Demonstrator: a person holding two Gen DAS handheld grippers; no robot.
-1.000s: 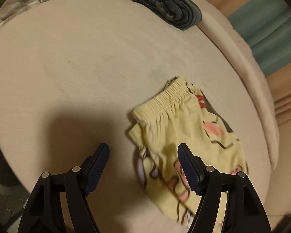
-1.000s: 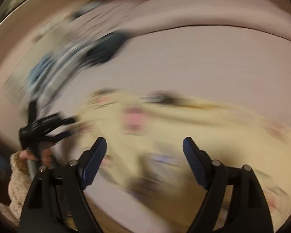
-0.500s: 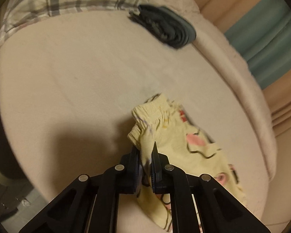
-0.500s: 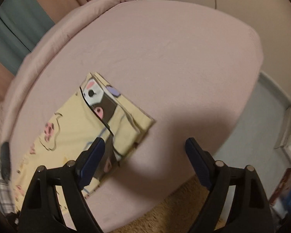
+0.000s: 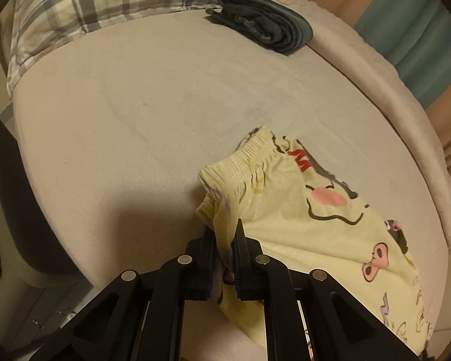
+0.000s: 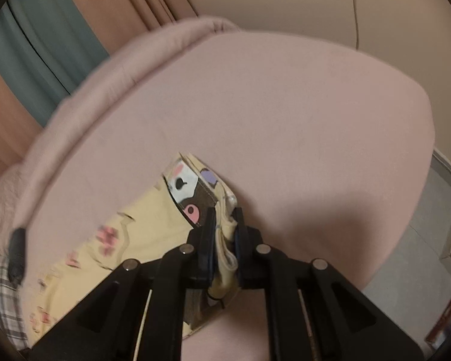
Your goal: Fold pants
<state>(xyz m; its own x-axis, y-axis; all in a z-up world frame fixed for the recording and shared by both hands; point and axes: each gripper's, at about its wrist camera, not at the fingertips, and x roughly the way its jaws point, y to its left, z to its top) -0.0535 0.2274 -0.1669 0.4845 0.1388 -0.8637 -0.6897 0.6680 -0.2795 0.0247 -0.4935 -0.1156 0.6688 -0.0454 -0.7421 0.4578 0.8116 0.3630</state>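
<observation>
Yellow cartoon-print pants (image 5: 300,216) lie flat on the bed sheet (image 5: 135,105), elastic waistband toward the pillow. My left gripper (image 5: 224,228) is shut on the near corner of the waist, and a fold of yellow cloth stands pinched between its pads. In the right wrist view the leg end of the pants (image 6: 147,225) lies near the foot of the bed. My right gripper (image 6: 224,213) is closing its jaws on the near corner of the hem, with the cloth pressed between the pads.
A dark folded garment (image 5: 264,31) and a plaid pillow (image 5: 105,0) sit at the head of the bed. A rolled beige blanket (image 5: 391,90) runs along the far edge by the curtain (image 5: 421,45). The floor (image 6: 421,255) lies past the bed's foot.
My left gripper closed on the waist corner and drew it up a little. My right gripper swung across to the leg hem and closed on it.
</observation>
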